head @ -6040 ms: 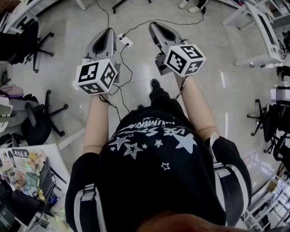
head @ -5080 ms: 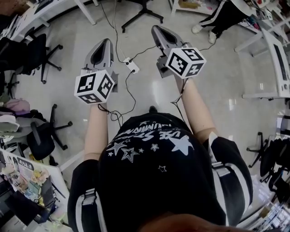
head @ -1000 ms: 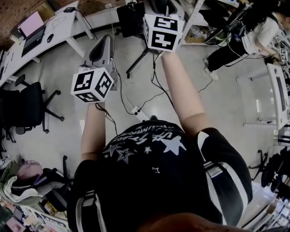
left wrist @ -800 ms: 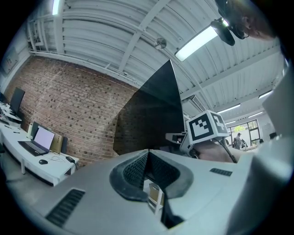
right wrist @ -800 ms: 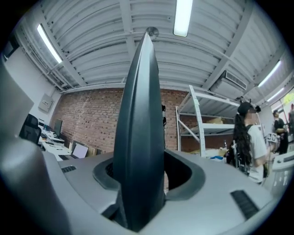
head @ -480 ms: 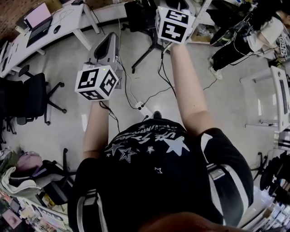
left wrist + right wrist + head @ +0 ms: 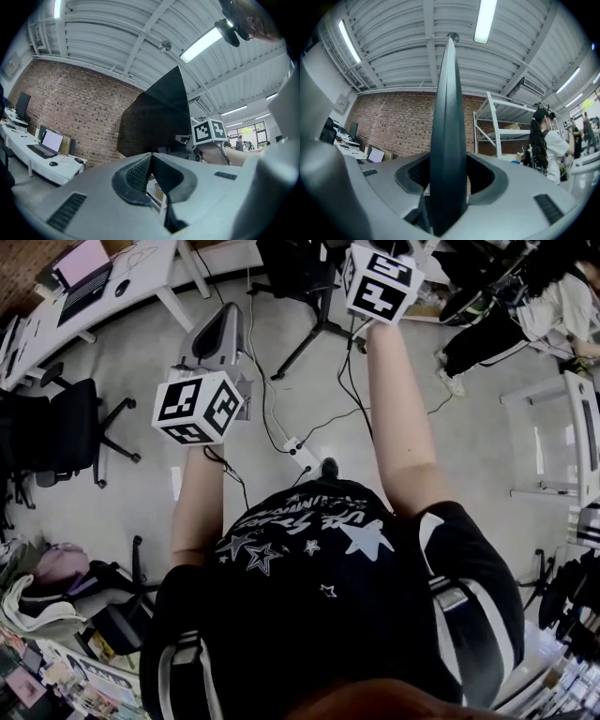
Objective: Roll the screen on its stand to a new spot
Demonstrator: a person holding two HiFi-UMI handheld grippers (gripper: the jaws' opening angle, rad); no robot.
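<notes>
Head view: my left gripper [image 7: 223, 317] hangs out front over the floor [image 7: 141, 362]. Left gripper view: jaws pinched together, nothing in them; the screen [image 7: 159, 117] stands just ahead. Right gripper view: my right gripper [image 7: 449, 183] clamps the screen's edge, upright between the pads.

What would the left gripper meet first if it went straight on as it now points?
Probably the screen, which looms dark just beyond the closed tips of the left gripper, though depth is unclear.
</notes>
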